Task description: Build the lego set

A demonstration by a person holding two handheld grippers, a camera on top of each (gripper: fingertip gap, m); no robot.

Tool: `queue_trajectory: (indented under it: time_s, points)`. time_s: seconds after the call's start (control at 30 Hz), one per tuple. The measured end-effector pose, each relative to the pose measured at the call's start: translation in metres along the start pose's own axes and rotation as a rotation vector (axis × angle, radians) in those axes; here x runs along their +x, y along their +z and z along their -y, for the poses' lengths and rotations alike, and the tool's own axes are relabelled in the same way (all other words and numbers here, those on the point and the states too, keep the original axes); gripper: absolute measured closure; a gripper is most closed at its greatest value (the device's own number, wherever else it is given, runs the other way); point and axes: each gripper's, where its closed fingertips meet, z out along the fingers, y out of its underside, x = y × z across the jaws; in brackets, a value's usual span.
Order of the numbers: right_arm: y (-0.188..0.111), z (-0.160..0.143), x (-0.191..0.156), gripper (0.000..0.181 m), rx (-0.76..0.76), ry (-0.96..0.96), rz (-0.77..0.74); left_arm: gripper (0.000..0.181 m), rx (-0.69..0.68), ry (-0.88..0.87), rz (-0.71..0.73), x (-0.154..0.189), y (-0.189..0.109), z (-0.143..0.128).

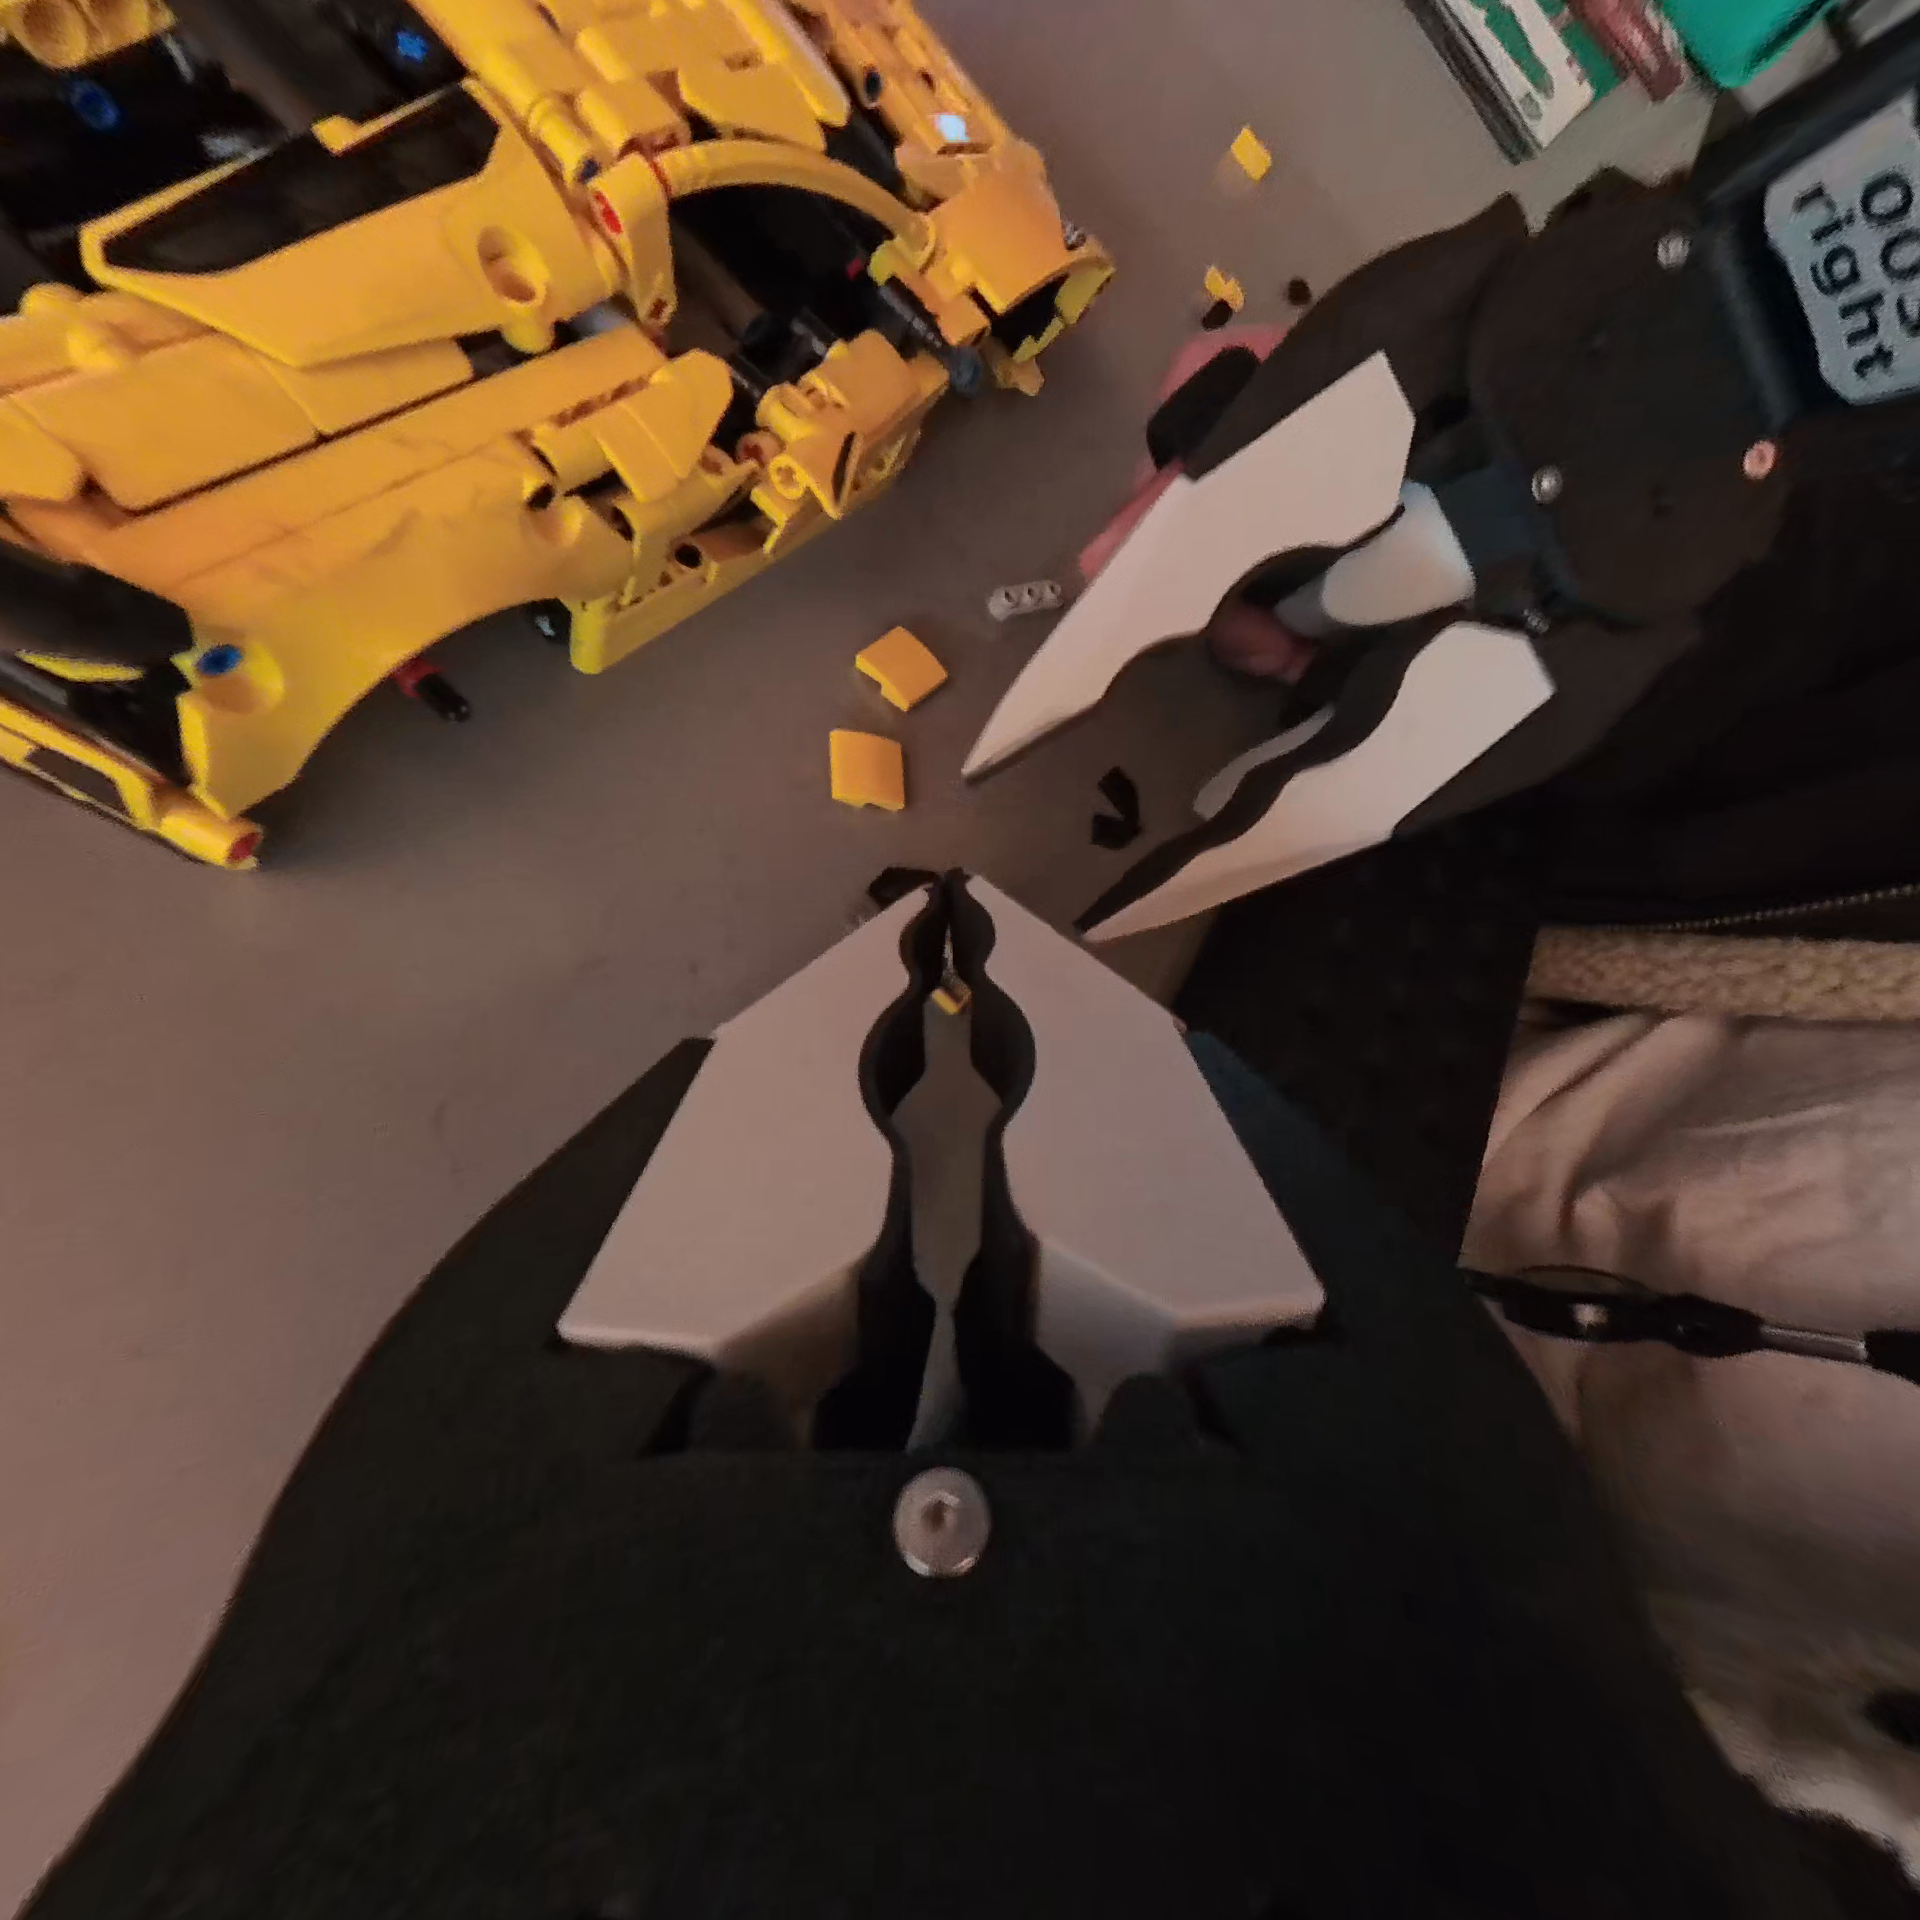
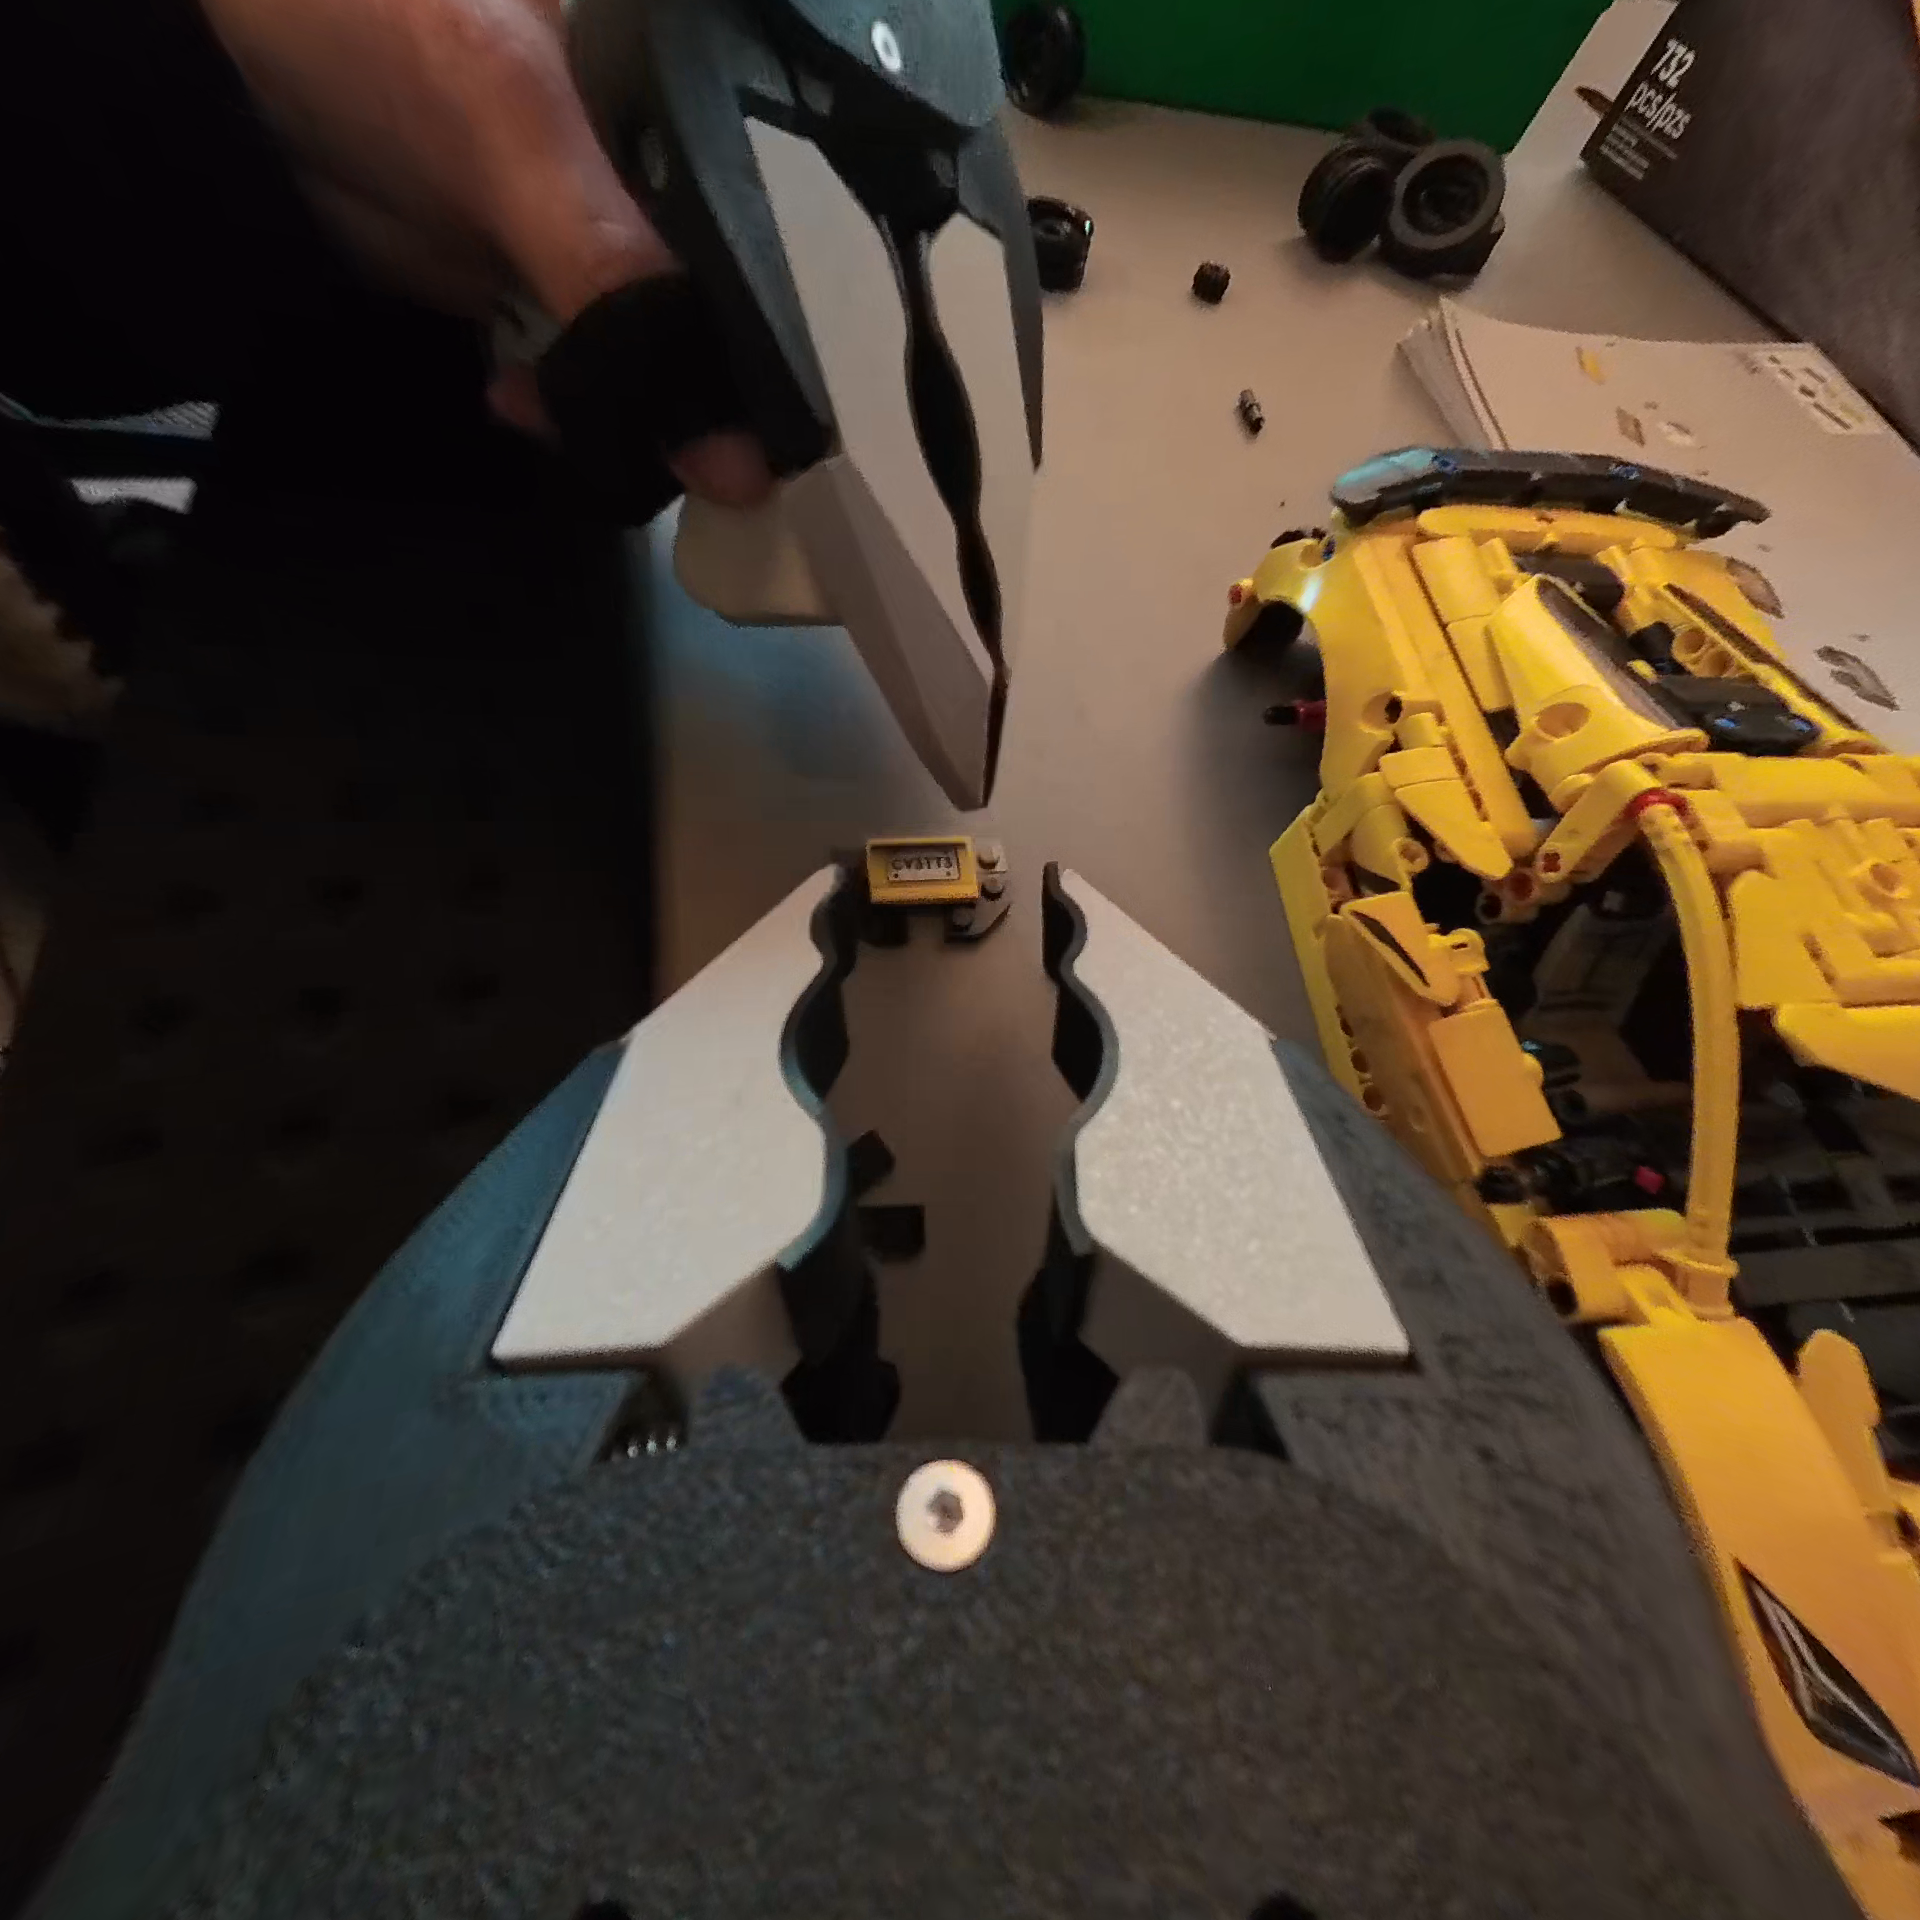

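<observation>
A small yellow plate piece on a grey base [image 2: 925, 875] lies on the table between my right gripper's [image 2: 945, 878] open fingers. It sits against the left finger [image 2: 821, 914] and clear of the right one. My left gripper [image 1: 951, 883] is shut, and a bit of that yellow piece [image 1: 951, 997] shows through the gap behind its tips. In the right wrist view the left gripper [image 2: 987, 800] points down with its tips just above the piece. The right gripper [image 1: 1029, 850] also shows open in the left wrist view. The yellow car model [image 1: 416, 364] [image 2: 1558, 935] stands beside them.
Two loose yellow curved tiles [image 1: 900, 668] [image 1: 865, 767], a small grey beam [image 1: 1027, 596] and a black piece [image 1: 1115, 805] lie on the table [image 1: 416, 1039]. Black tyres [image 2: 1403, 197], an instruction booklet [image 2: 1621, 384] and a dark box [image 2: 1766, 156] are at the back. A person's hand [image 2: 468, 208] holds the left gripper. The tips of both grippers are at nearly the same place.
</observation>
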Motion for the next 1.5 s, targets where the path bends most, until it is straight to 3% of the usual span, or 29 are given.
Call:
queue_trajectory:
  time_s: [0.13, 0.23, 0.4, 0.5, 0.6, 0.7, 0.8, 0.9, 1.07, 1.17, 1.27, 1.3, 1.33, 1.5]
  points:
    - [-0.026, 0.020, 0.017, 0.151, 0.129, 0.114, -0.018, 0.172, -0.016, 0.197, 0.064, -0.006, -0.011, -0.006]
    - [-0.011, -0.004, 0.006, 0.134, -0.044, 0.044, 0.041, 0.168, -0.055, 0.202, 0.109, -0.020, -0.015, -0.013]
    - [0.023, -0.015, -0.007, 0.128, -0.158, -0.080, 0.059, 0.158, 0.066, 0.091, 0.037, -0.016, -0.022, 0.002]
    - [0.026, -0.017, -0.002, 0.140, -0.176, -0.020, 0.088, 0.154, 0.143, -0.016, -0.060, -0.007, -0.026, 0.011]
    - [0.026, -0.016, -0.007, 0.140, -0.174, -0.041, 0.112, 0.150, 0.170, -0.152, -0.181, 0.004, -0.023, 0.014]
    - [0.024, -0.013, -0.006, 0.149, -0.168, -0.088, 0.076, 0.148, 0.132, -0.212, -0.156, -0.001, -0.016, 0.007]
    - [0.013, 0.010, 0.001, 0.149, -0.040, -0.168, -0.022, 0.146, 0.160, -0.257, -0.132, -0.004, -0.015, 0.010]
    - [0.009, 0.011, 0.002, 0.149, -0.027, -0.166, -0.035, 0.143, 0.172, -0.311, -0.132, -0.009, -0.015, 0.011]
    - [-0.001, 0.031, 0.001, 0.149, 0.068, -0.253, -0.107, 0.149, 0.250, -0.394, -0.364, 0.016, -0.020, 0.027]
    - [-0.004, 0.038, 0.001, 0.150, 0.102, -0.277, -0.132, 0.173, 0.238, -0.376, -0.384, 0.020, -0.018, 0.027]
    - [-0.005, 0.037, 0.002, 0.150, 0.100, -0.298, -0.149, 0.174, 0.227, -0.359, -0.383, 0.021, -0.017, 0.026]
    - [-0.007, 0.039, 0.005, 0.163, 0.119, -0.287, -0.180, 0.175, 0.215, -0.353, -0.390, 0.022, -0.016, 0.024]
    - [-0.012, 0.043, 0.005, 0.165, 0.155, -0.274, -0.188, 0.175, 0.213, -0.340, -0.407, 0.025, -0.016, 0.024]
    - [-0.036, 0.036, 0.008, 0.150, 0.187, -0.059, -0.075, 0.176, 0.280, -0.297, -0.475, 0.031, -0.023, 0.033]
